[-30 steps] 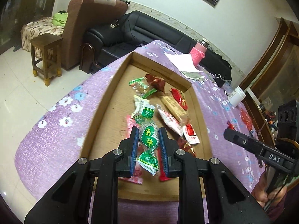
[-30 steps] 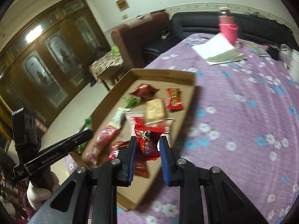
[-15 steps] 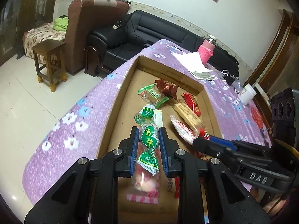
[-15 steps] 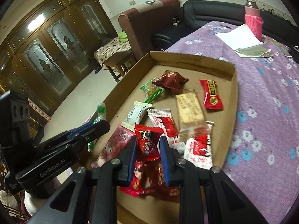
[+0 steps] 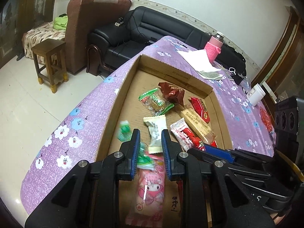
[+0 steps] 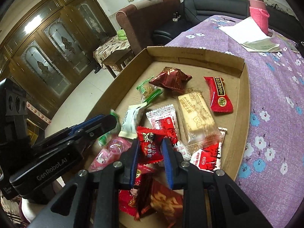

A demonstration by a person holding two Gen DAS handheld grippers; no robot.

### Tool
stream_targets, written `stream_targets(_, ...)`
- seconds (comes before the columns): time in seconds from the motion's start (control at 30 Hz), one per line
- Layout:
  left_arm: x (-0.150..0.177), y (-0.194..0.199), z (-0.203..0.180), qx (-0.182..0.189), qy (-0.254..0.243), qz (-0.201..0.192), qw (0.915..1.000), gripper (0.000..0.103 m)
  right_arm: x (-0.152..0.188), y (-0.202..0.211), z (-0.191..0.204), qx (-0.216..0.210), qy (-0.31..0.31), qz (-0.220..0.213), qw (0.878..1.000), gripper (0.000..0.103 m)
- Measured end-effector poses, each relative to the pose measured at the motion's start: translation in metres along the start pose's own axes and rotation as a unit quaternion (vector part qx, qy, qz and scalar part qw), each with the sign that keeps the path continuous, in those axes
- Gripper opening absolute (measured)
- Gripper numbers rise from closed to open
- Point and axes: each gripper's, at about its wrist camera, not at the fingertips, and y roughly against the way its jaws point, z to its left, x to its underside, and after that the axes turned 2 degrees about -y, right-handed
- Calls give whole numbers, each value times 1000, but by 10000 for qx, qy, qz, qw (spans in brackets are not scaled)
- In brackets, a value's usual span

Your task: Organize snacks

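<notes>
A shallow cardboard box [image 5: 171, 68] on the purple cloth holds several wrapped snacks. My left gripper [image 5: 150, 148] hangs over its near end above a pink packet [image 5: 150, 188]; its jaws stand narrow. A green candy [image 5: 124, 132] is blurred beside the left finger, off the middle of the jaws. One green wrapper end shows by the left pad, and I cannot tell if it is pinched. My right gripper [image 6: 150, 152] is shut on a small red packet [image 6: 152, 146] just above the red snacks at the box's near corner. The left gripper's [image 6: 108, 122] tip is close on its left.
A white packet [image 5: 156, 131], a dark red pouch [image 5: 172, 92], a biscuit bar [image 6: 195, 115] and a red packet [image 6: 220, 95] lie further into the box. A pink bottle [image 5: 213, 46], papers [image 5: 197, 58] and a white cup [image 5: 255, 95] stand on the cloth beyond. Another red snack [image 5: 265, 118] lies right of the box.
Both grippers have moved in lower over the box and closer together. The green candy, held squarely between the left pads before, has slid out to the left and is blurred.
</notes>
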Motion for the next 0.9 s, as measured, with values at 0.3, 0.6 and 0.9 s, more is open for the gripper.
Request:
stream_targets(0.3, 0, 19, -5, -83, 86, -206, 9997, 50, 1, 6, -5, -215, -188, -33, 9996, 37)
stream_targets(0.6, 4, 41, -15, -274, -8, -353, 9990, 50, 7, 34, -8, -303, -316, -313, 9985, 48)
stream_targets(0.9, 22, 60, -46, -806, -465, -540, 9942, 50, 32, 68, -19, 237, -190, -706, 9970, 54)
